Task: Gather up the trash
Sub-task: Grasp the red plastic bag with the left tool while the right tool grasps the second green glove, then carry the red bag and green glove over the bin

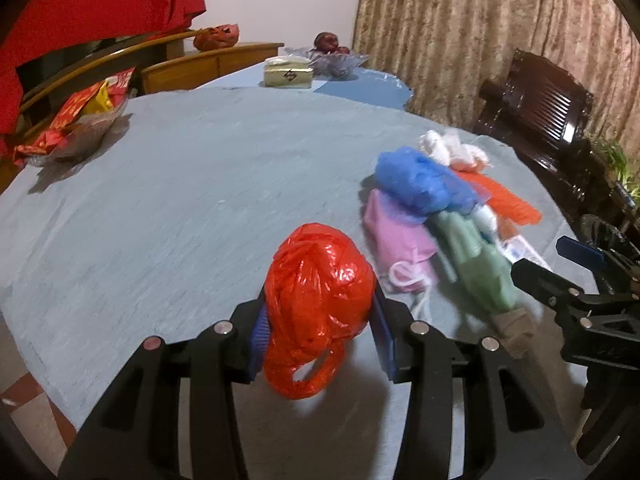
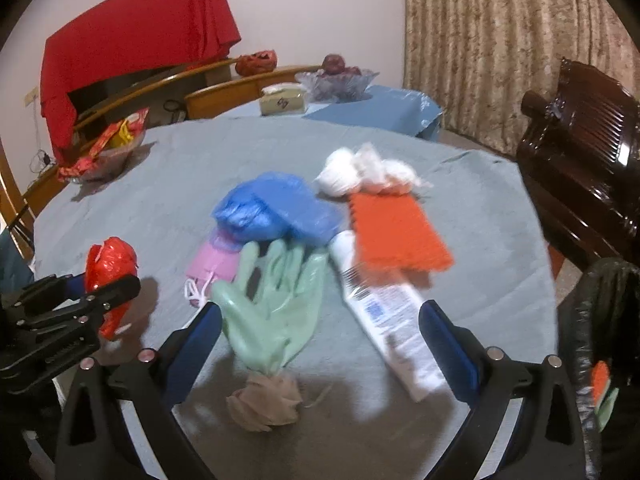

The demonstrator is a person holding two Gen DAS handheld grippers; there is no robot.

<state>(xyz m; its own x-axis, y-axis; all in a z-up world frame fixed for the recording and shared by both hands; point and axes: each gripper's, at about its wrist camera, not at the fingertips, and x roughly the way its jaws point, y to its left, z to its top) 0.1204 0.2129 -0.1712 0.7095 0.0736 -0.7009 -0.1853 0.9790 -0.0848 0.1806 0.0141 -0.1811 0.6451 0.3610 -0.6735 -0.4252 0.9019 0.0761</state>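
Red plastic bag [image 1: 318, 304], crinkly and slick, is pinched in the left gripper [image 1: 318, 320]; it could squirt free. Right gripper [image 2: 320, 340], spread wide, may snag the near green glove [image 2: 272, 300].

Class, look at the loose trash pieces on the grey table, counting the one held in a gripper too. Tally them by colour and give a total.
Red: 1, plastic bag
Blue: 1, plastic bag
Pink: 1, face mask
Green: 1, rubber glove
Orange: 1, ridged sheet
White: 2, tube, crumpled wad
Total: 7
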